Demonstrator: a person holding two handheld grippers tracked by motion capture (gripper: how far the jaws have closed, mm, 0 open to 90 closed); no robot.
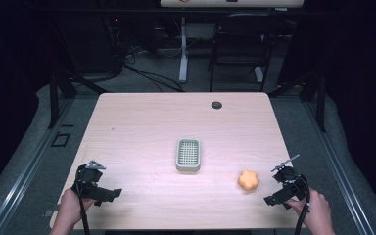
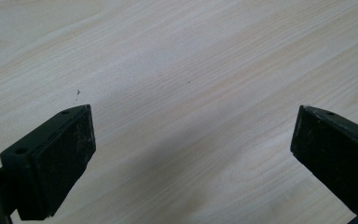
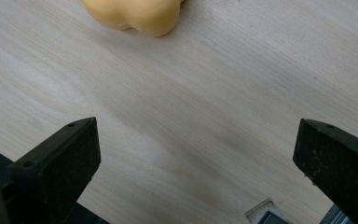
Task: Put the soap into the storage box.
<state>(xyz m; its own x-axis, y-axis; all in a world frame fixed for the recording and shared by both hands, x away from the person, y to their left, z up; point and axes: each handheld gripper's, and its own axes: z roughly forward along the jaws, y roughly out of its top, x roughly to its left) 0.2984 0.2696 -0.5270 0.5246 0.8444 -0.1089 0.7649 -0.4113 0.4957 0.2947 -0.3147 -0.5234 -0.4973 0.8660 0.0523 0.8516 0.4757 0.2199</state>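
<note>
A person at a pale wooden table [image 1: 142, 122] holds a two-jaw gripper in each hand, both near the table's near edge. The right gripper [image 1: 275, 198], jaws spread wide apart with nothing between them, sits by the near right corner, just beside an orange, lobed, flower-shaped object [image 1: 248, 180] that looks like a soft foam or rubber toy; in the right gripper view the toy [image 3: 135, 14] lies ahead of the jaws, apart from them. The left gripper [image 1: 108, 194], jaws likewise wide and empty above bare wood in the left gripper view, rests near the near left corner, well apart from the toy. A small grey-green basket [image 1: 188, 154] with a gridded floor stands empty at the table's middle. The toy appears light and squashy, unlikely to slip or break; a hold across its middle, pads seated in opposite dips between lobes, looks soundest.
</note>
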